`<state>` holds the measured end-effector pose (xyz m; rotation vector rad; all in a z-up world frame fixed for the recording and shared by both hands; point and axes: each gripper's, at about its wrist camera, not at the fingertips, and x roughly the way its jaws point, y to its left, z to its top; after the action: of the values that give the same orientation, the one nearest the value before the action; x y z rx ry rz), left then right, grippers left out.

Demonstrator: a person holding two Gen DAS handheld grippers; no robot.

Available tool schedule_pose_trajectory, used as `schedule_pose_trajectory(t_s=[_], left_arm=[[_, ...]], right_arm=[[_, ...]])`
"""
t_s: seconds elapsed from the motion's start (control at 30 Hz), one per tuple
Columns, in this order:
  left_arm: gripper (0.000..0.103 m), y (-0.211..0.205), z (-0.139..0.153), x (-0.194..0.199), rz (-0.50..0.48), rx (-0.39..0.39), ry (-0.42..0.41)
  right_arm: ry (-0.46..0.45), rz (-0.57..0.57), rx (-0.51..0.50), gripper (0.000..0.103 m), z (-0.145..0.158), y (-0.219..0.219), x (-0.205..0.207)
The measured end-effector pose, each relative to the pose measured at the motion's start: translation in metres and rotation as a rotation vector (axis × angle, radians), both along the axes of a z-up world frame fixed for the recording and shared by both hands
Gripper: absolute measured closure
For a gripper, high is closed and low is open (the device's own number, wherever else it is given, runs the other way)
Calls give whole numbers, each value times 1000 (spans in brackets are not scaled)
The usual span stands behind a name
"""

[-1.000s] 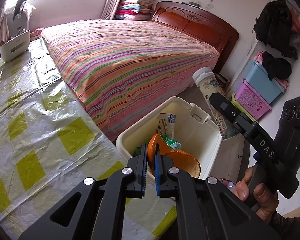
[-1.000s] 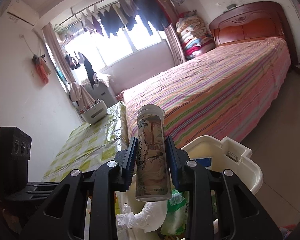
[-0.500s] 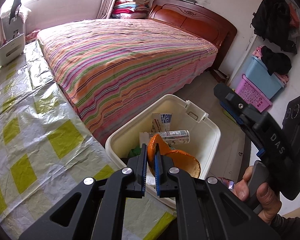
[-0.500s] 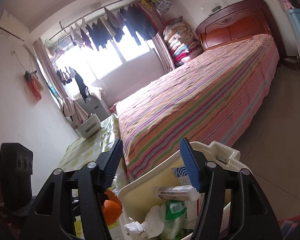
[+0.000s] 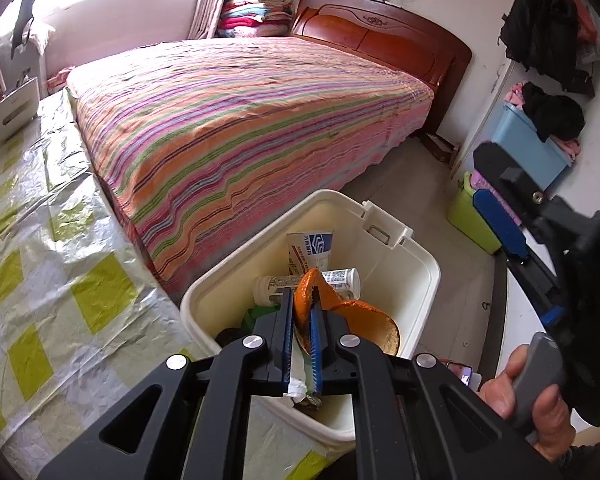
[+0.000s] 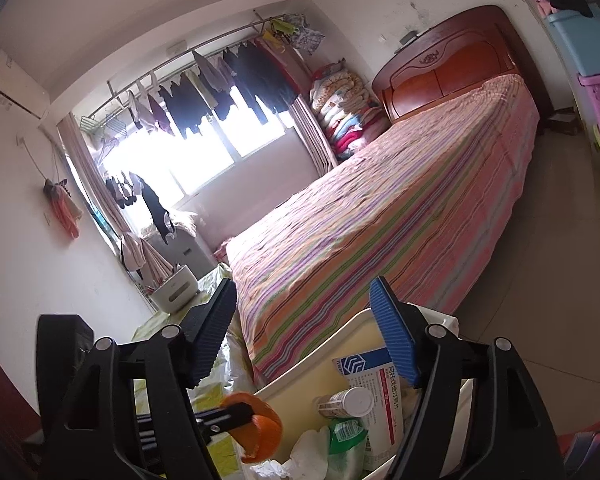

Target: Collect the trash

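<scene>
I see a bedroom: striped bed [image 5: 240,120] fills the middle, wooden headboard [image 5: 380,36] behind it, laundry on a rail across the window [image 6: 204,92]. Near side, a table under a yellow-check plastic cover [image 5: 60,272], and the cream trash bin [image 5: 416,264] touching its edge, between table and bed. Bin already holds a white-capped bottle [image 5: 340,278] lying on its side, long axis across the bin, plus a blue-white medicine box [image 5: 310,248] standing against the far wall. My left gripper [image 5: 300,312] is clamped on the orange peel [image 5: 360,320], angled down, peel hanging directly over the bin opening, so bin lies straight below and ahead. Left is the nearer hand; I judge the next move is simply to let go of the peel there. My right gripper [image 6: 304,332] has nothing between its jaws, which are opening, pointing nearly level over the bin's near rim. Person's hand [image 5: 532,396] wraps its handle at lower right.
</scene>
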<state>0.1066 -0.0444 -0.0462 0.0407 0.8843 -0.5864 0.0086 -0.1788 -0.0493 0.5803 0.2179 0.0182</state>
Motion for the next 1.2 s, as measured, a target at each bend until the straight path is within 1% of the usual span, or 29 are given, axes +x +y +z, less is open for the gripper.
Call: schedule_pose_trajectory(t_s=[0.13,0.2,0.23,0.27,0.33,0.4,0.5,0.57,0.63,0.7,0.73,0.77,0.83,0.9,0.93,0.97,1.07,1.13,1.2], left_arm=[[94,-6,-6,2,14,36,18],[91,-6,-7,3,13,36,32],[79,-5,-7,2,16,30,34],[52,-4,-6,2,25,22,27],[24,3,2,-2,59,-17,-30],[24,7,9,-7,77,-44,-82],[23,9,16,-10,82,-31,-111],[23,13,20,-13,120,-15,-156],[23,18,26,-18,185,35,-221],[23,23,31,-24,226,70,-271],[23,26,35,-28,264,107,-297],[23,30,39,-31,284,122,-309],[23,42,45,-42,353,165,-345],[23,55,50,-55,405,187,-360],[23,63,52,-63,435,196,-358],[23,70,54,-68,463,202,-359],[23,93,59,-89,518,200,-345],[23,105,63,-102,560,216,-337],[23,114,66,-111,563,213,-327]], right_arm=[[-7,-2,2,31,0,5,1],[-13,-4,5,31,1,6,1],[-15,-5,7,30,1,6,0],[-16,-6,9,30,1,6,0],[-18,-5,14,29,-1,4,-1],[-20,-6,18,29,-2,4,-2],[-28,-9,21,29,-2,2,-4],[-36,-23,16,26,-1,0,-6],[-41,-33,3,23,-1,0,-10],[-33,-43,-31,20,2,5,-15],[-25,-44,-52,16,4,9,-19],[-15,-43,-69,11,5,13,-23],[36,-39,-97,7,6,22,-29],[79,-17,-102,7,6,30,-35],[120,1,-118,7,7,38,-42],[141,5,-142,7,9,45,-48],[153,33,-194,7,16,59,-66],[168,42,-249,7,22,71,-81],[173,54,-269,7,26,77,-89]])
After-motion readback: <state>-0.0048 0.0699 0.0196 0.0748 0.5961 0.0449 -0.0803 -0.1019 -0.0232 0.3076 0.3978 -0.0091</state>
